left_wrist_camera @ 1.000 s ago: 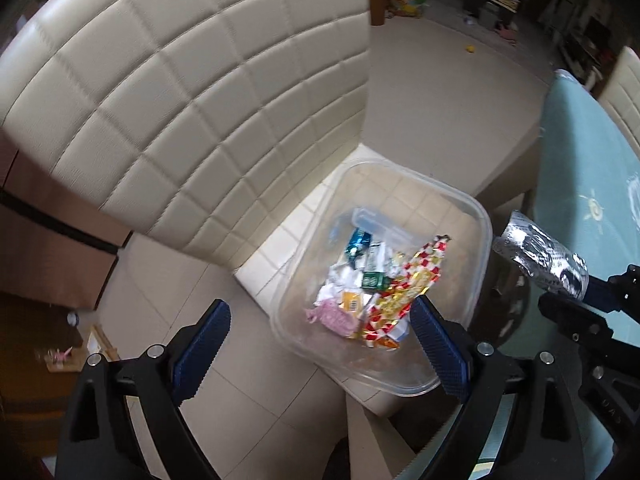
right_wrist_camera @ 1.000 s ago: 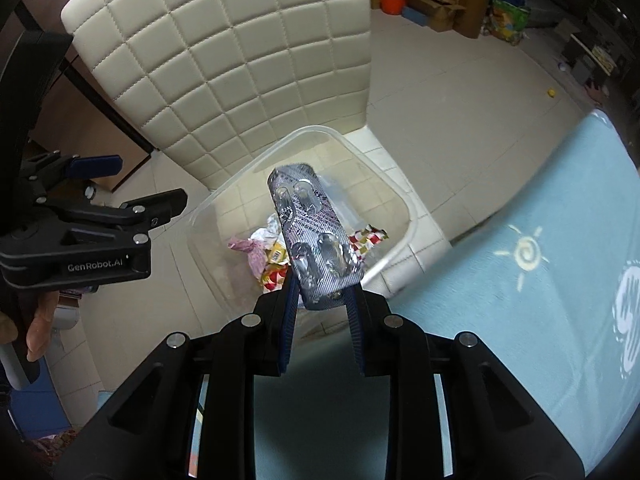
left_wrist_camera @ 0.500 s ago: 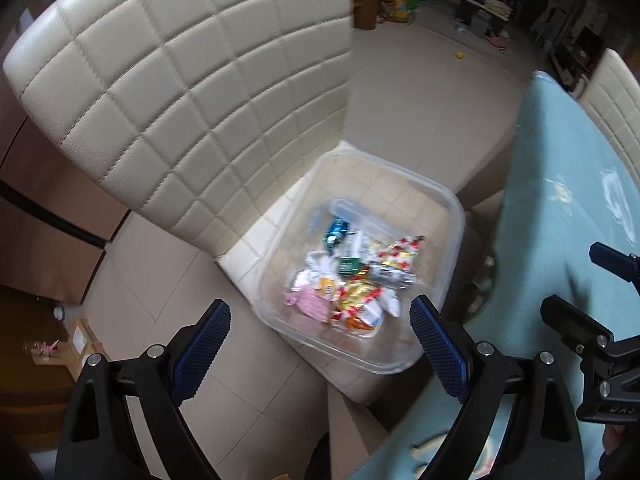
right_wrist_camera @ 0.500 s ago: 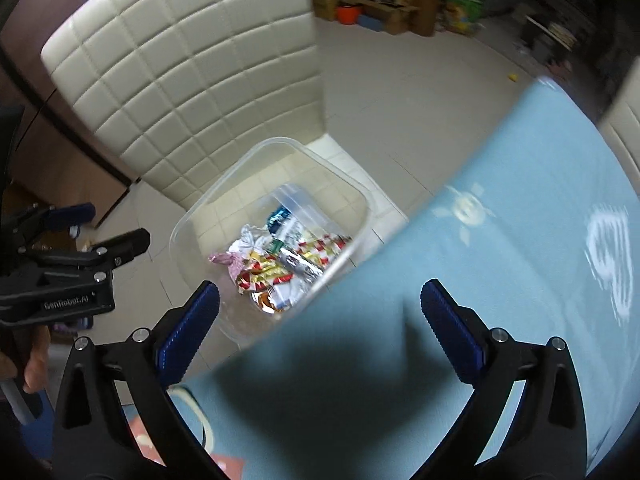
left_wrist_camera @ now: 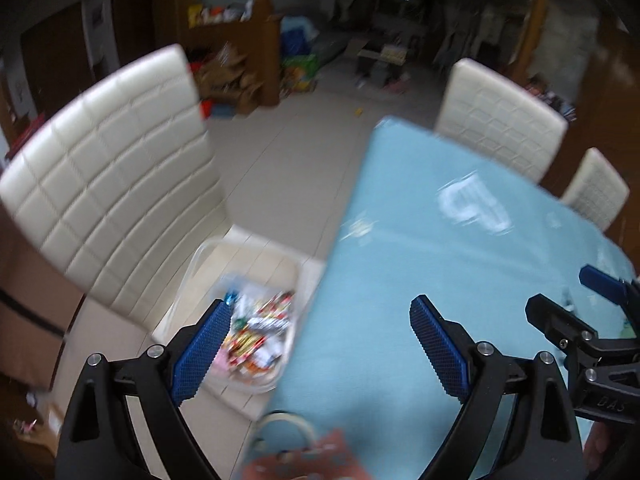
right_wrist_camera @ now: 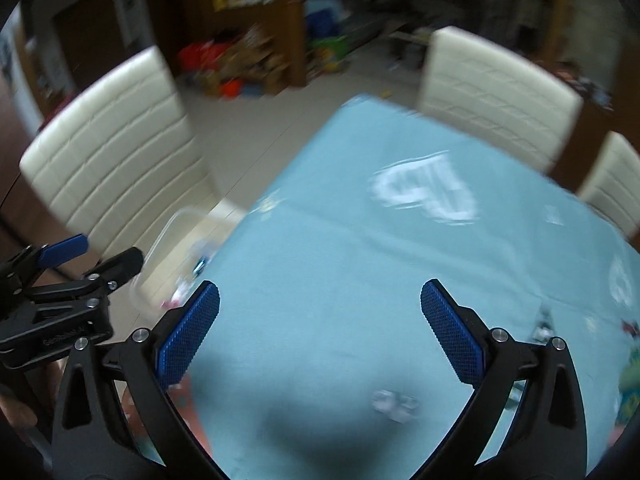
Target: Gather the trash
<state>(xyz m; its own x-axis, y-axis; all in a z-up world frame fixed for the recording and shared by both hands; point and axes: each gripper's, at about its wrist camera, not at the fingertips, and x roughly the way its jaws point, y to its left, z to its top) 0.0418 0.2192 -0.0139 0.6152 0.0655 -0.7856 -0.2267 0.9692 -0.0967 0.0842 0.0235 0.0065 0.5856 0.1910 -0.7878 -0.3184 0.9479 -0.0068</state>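
Right wrist view, nearest: my right gripper (right_wrist_camera: 320, 332) is spread wide and holds nothing, poised over the light blue tablecloth (right_wrist_camera: 360, 248).
Next piece: a small silvery scrap (right_wrist_camera: 394, 400), blurred, lies on the cloth between my right fingers and a little toward the right one, nearer me than the tips.
Its long axis: roughly across the view, I judge; the blur keeps me from being sure.
Further litter: small bits (right_wrist_camera: 544, 328) lie near the right edge of the cloth, too smeared to name.
Nearer hand: the right one, since the scrap shows only in its camera.
Left wrist view, nearest: my left gripper (left_wrist_camera: 320, 344) is also spread and empty, straddling the table's edge.
Only seen here in full: the clear plastic bin (left_wrist_camera: 192, 264) on the seat of the cream quilted chair (left_wrist_camera: 108, 168), with bright wrappers (left_wrist_camera: 256, 332) piled inside, just left of the table.
Drop-off direction: the bin lies to the left of both grippers.
Far: two more cream chairs (left_wrist_camera: 500, 120) stand across the table.
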